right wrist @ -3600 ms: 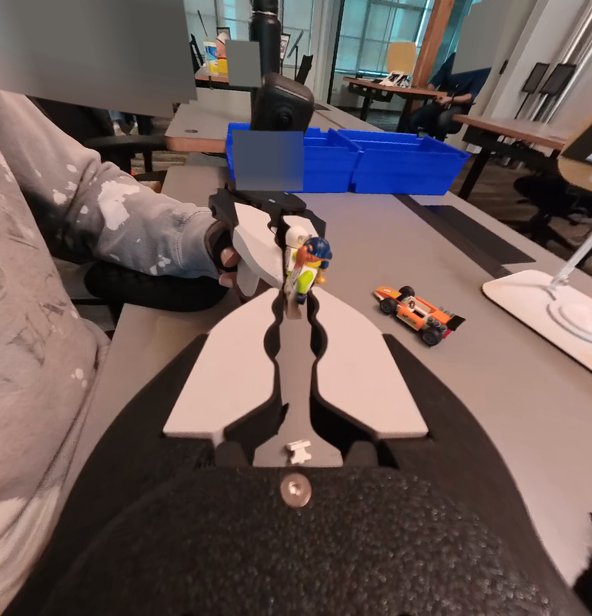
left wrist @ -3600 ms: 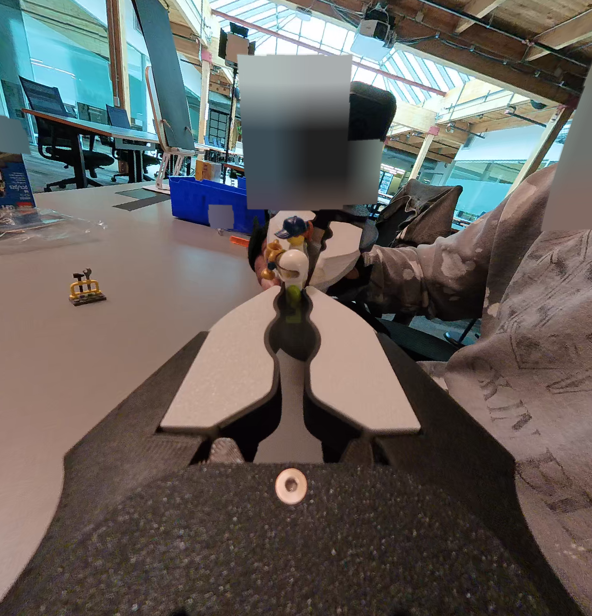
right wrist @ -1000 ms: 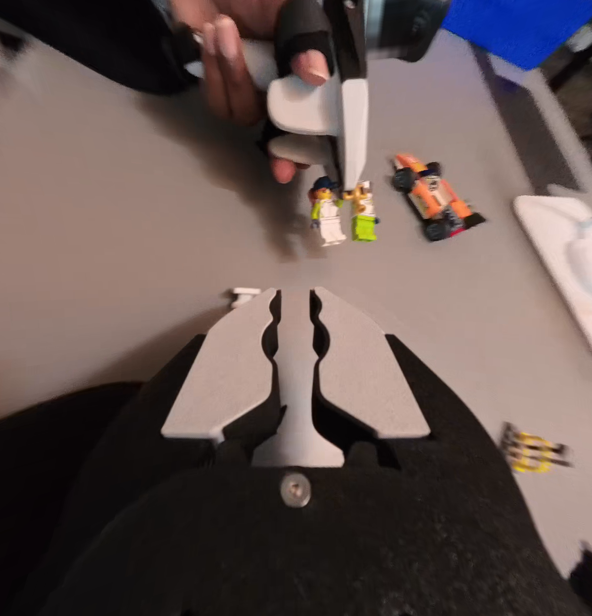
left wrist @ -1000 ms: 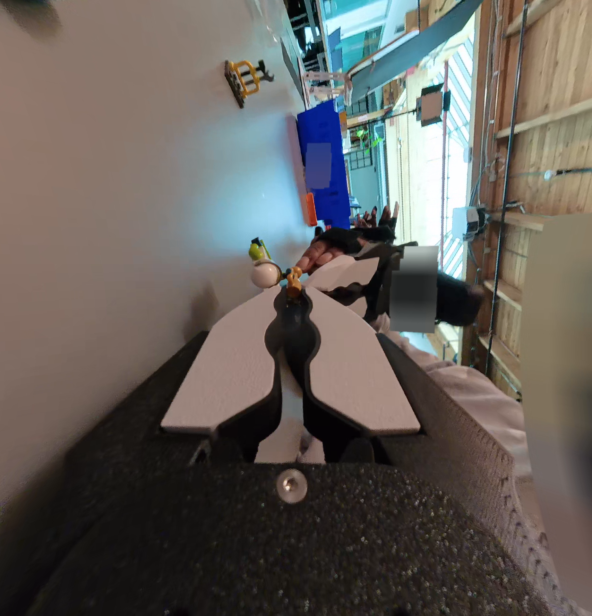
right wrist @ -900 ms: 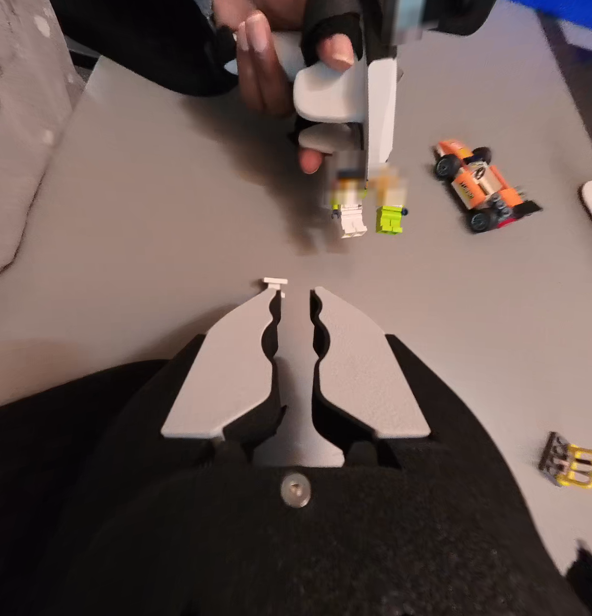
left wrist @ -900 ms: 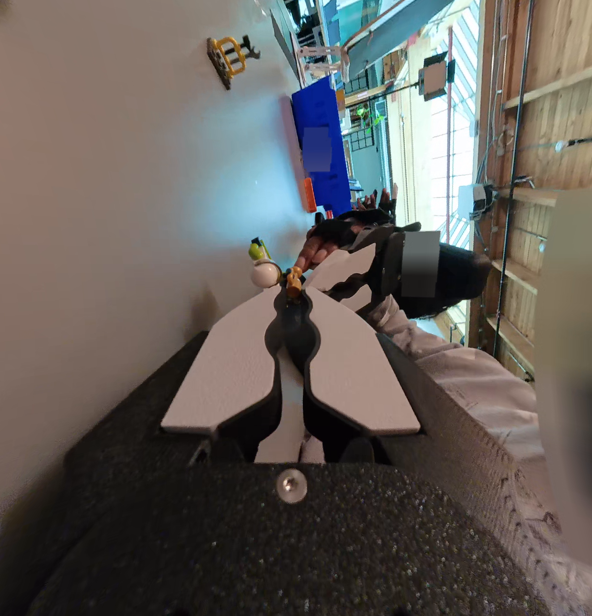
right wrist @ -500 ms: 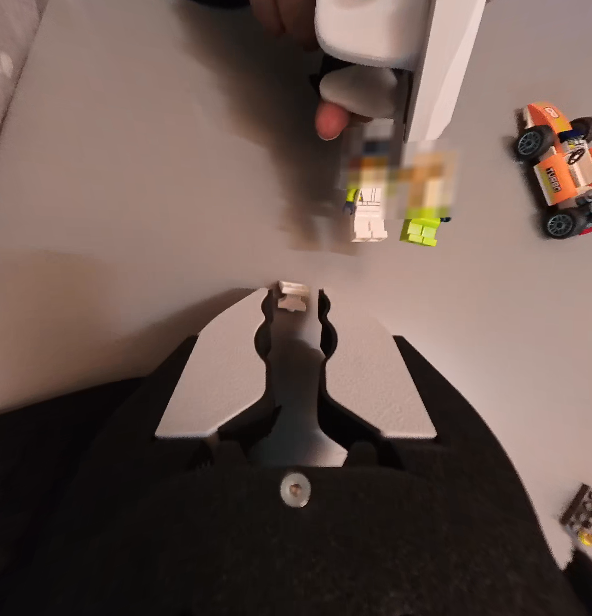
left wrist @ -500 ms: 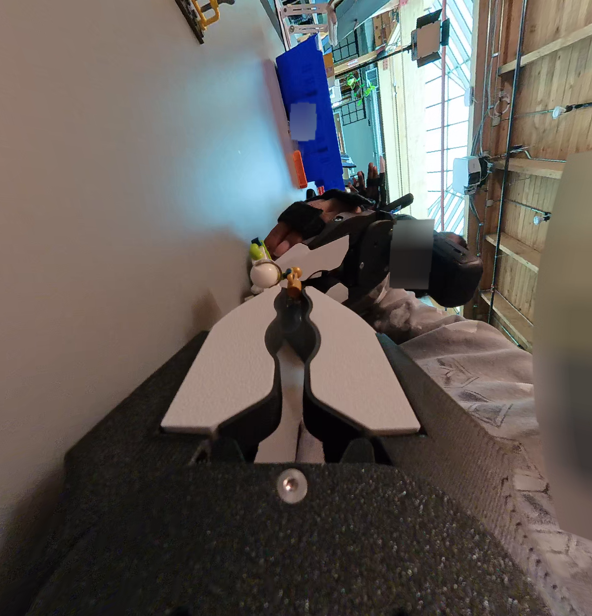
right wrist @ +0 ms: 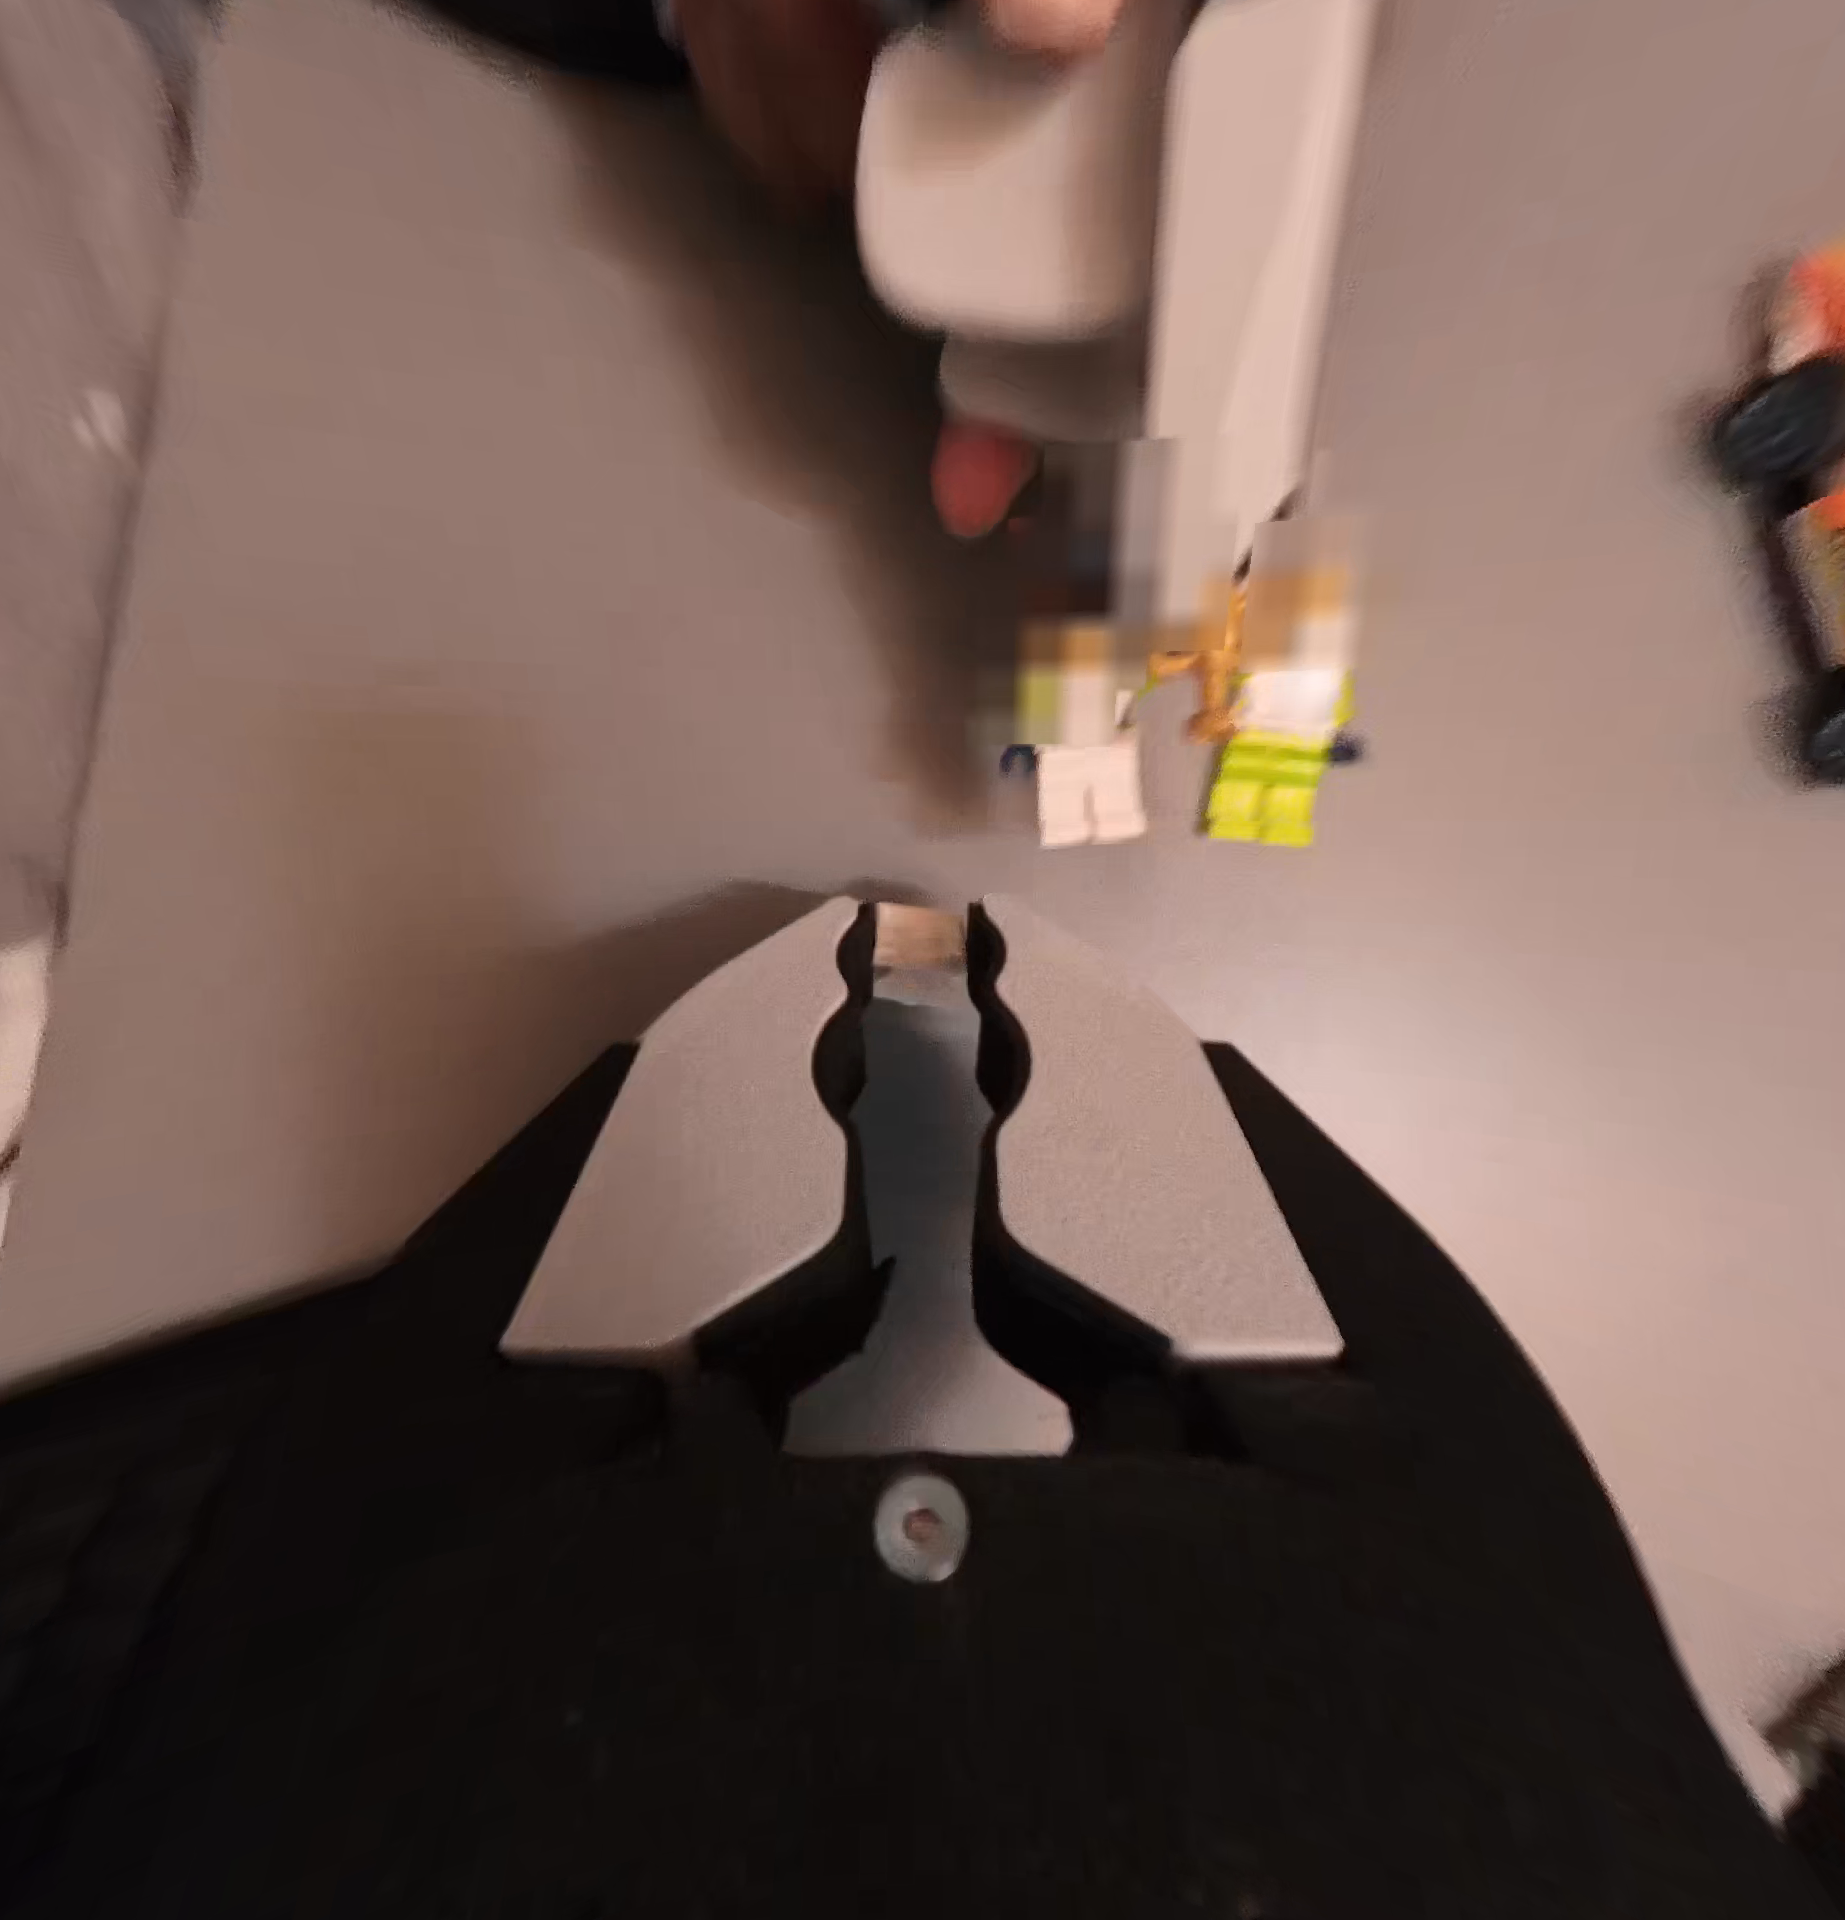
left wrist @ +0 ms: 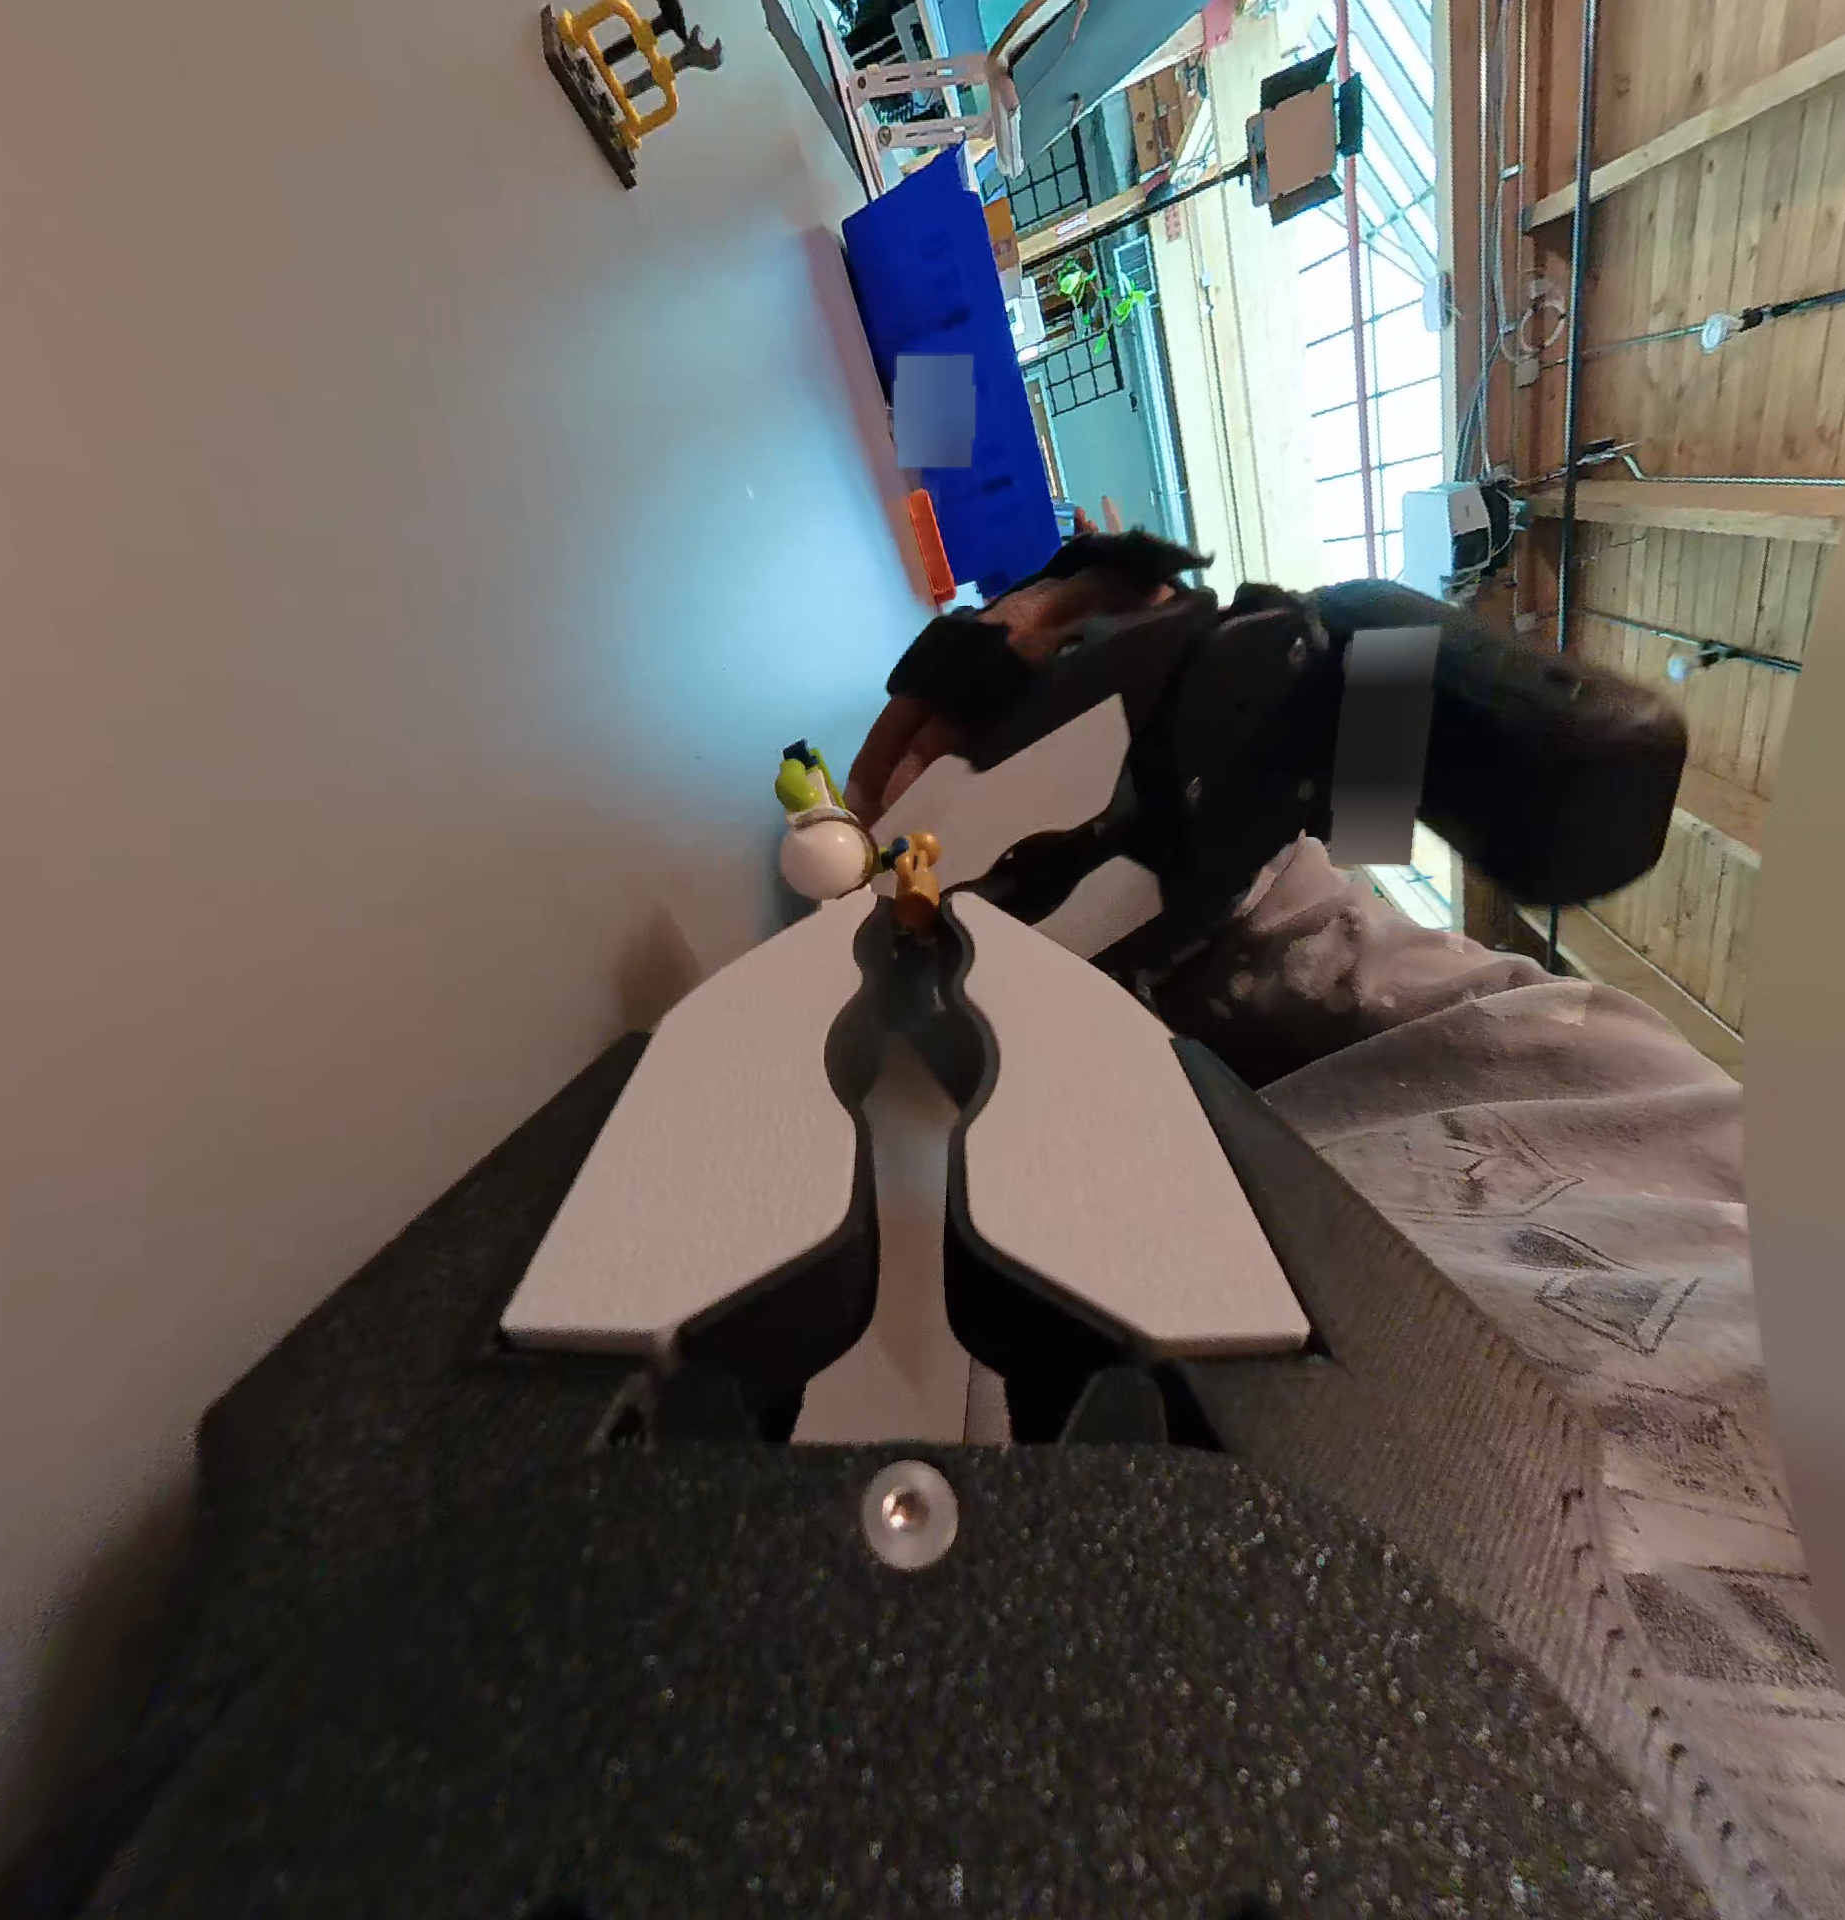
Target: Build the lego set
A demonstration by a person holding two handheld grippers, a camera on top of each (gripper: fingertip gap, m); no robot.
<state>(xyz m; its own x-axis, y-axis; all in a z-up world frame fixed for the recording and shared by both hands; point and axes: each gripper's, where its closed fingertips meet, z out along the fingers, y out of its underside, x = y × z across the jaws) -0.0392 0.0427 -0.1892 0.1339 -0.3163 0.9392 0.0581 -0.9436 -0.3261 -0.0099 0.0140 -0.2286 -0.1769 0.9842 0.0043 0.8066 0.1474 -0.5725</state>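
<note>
The left gripper point(left wrist: 913, 914) is pinched tight on a small gold trophy point(left wrist: 916, 871), which sits at the hand of the lime-legged minifigure point(right wrist: 1273, 774) standing on the worktop point(left wrist: 326, 623). The right gripper point(right wrist: 920, 914) has its fingers narrowed around a small pale piece point(right wrist: 918, 935), low over the worktop toward its near edge; motion blur hides whether they actually press it. Just beyond stands the white-legged minifigure point(right wrist: 1089, 774), right beside its partner. Out toward the right edge sits the orange race car point(right wrist: 1822, 540), looking complete, and the yellow barrier point(left wrist: 617, 88) stands well apart. By my read the build is nearly done: only the trophy and that pale piece remain.
</note>
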